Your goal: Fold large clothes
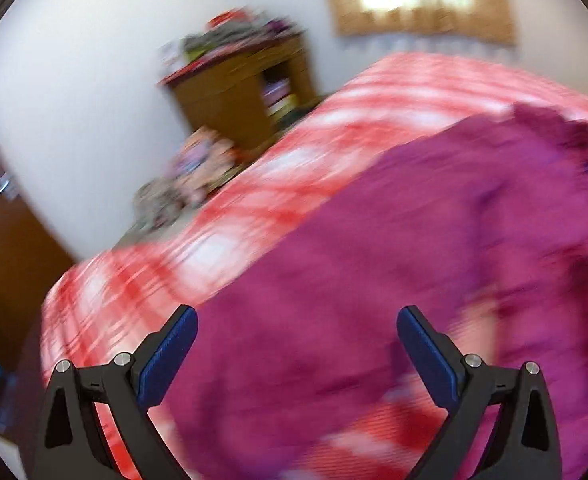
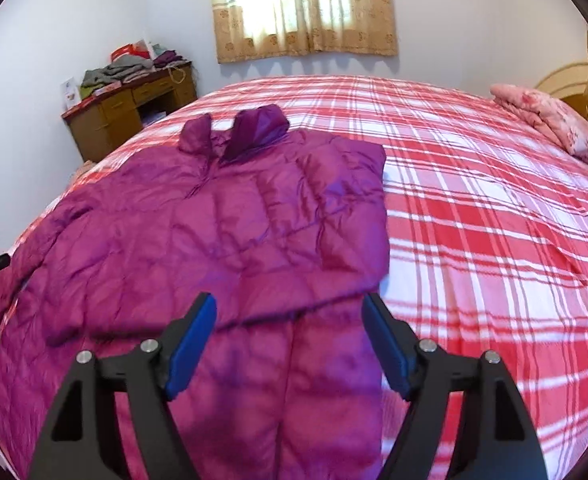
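A magenta puffer jacket (image 2: pixel 198 220) lies spread on the bed (image 2: pixel 474 208), which has a red-and-white plaid cover. It sits toward the bed's left side in the right wrist view, collar pointing at the far wall with the curtained window (image 2: pixel 306 4). Its right side is folded over onto the middle, so there's a straight folded edge running down the jacket's right. The other sleeve still stretches out to the left edge of the bed.

The right gripper (image 2: pixel 290 312) hangs over the jacket's lower part, jaws well apart, nothing between them, blue pads clear of the fabric. The left gripper (image 1: pixel 297 322) has its jaws wide apart too and empty, above the jacket in a heavily blurred view; its tip also peeks in at the far left of the right wrist view.

A pink pillow (image 2: pixel 550 124) sits at the bed's far right. A wooden desk (image 2: pixel 130 108) piled with clothes stands in the corner.
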Demonstrator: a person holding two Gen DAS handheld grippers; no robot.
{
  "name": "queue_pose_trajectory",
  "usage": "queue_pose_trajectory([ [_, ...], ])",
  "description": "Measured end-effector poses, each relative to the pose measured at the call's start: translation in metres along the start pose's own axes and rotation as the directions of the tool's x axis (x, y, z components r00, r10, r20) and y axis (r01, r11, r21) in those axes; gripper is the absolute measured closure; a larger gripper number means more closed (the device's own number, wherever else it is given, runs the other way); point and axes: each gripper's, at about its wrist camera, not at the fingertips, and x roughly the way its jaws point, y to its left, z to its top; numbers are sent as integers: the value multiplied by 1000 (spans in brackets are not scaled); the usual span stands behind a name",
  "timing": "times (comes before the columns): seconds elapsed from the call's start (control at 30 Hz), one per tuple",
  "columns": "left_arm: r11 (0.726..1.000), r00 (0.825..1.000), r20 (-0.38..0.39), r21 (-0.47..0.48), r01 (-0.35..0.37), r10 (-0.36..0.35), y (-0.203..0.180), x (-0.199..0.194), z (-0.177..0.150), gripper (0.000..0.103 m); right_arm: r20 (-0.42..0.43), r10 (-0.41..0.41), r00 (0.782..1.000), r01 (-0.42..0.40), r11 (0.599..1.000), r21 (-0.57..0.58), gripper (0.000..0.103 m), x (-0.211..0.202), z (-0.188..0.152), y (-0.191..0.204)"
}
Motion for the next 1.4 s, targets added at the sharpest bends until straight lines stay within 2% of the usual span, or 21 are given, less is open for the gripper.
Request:
queue_pose_trajectory([
  [0.07, 997, 997, -72, -60, -43, 38, 34, 22, -13, 3, -1, 5, 1000, -5, 1000, -8, 26, -4, -8, 4],
  [0.1, 994, 994, -105, -102, -36, 25, 50, 32, -19, 3, -3, 7, 1000, -7, 1000, -12, 26, -4, -12, 6],
  [0.17, 988, 991, -126, -151, 25, -44, 60, 38, -27, 3, -1, 2, 1000, -2, 1000, -23, 26, -7, -19, 10],
  [0.2, 978, 984, -128, -184, 99, -124, 65, 41, -27, 8, 1, -2, 1000, 2, 1000, -28, 26, -7, -20, 11],
  [0.23, 973, 981, -119, -190, 128, -153, 63, 40, -23, 10, 4, -7, 1000, 7, 1000, -31, 26, -7, -22, 11],
  [0.27, 973, 981, -90, -167, 158, -174, 62, 37, -19, 50, 7, -8, 1000, 8, 1000, -28, 26, -9, -23, 11],
  [0.3, 972, 975, -96, -139, 188, -202, 59, 37, -14, 83, 12, -7, 1000, 7, 1000, -22, 26, -10, -24, 9],
  [0.33, 973, 975, -95, -129, 190, -202, 56, 34, -10, 83, 22, -6, 1000, 6, 1000, -12, 26, -13, -24, 7],
  [0.4, 981, 985, -50, -114, 158, -164, 55, 20, -1, 88, 39, -10, 999, 10, 1000, 3, 26, -19, -26, 4],
  [0.47, 993, 995, 35, -71, 99, -96, 50, -4, 12, 88, 58, -19, 998, 18, 1000, 16, 26, -25, -27, -1],
  [0.6, 994, 982, 164, -46, 100, -91, 39, -47, 39, 88, 82, -57, 995, 52, 997, 64, 26, -30, -27, -19],
  [0.7, 991, 958, 256, 8, 133, -131, 13, -81, 56, 88, 84, -80, 993, 71, 991, 112, 26, -31, -26, -34],
  [0.8, 974, 925, 306, 79, 210, -224, -25, -112, 70, 89, 87, -101, 991, 88, 986, 143, 26, -34, -28, -47],
  [1.0, 932, 868, 353, 225, 284, -349, -110, -163, 75, 89, 85, -119, 989, 103, 979, 174, 26, -39, -31, -65],
  [1.17, 874, 827, 328, 344, 345, -456, -190, -182, 66, 88, 87, -118, 989, 101, 979, 176, 26, -37, -36, -71],
  [1.23, 854, 814, 313, 363, 374, -489, -215, -183, 59, 87, 82, -117, 990, 101, 980, 173, 26, -35, -40, -73],
  [1.27, 838, 805, 297, 374, 397, -514, -228, -182, 54, 79, 79, -115, 990, 100, 980, 173, 26, -33, -41, -73],
  [1.3, 829, 807, 275, 386, 405, -522, -239, -183, 50, 67, 71, -110, 991, 96, 980, 175, 26, -32, -42, -74],
  [1.33, 824, 810, 262, 394, 406, -525, -249, -186, 46, 60, 65, -104, 992, 91, 980, 180, 26, -30, -43, -75],
  [1.4, 817, 803, 266, 409, 407, -533, -263, -191, 37, 33, 61, -99, 993, 86, 979, 185, 26, -31, -42, -78],
])
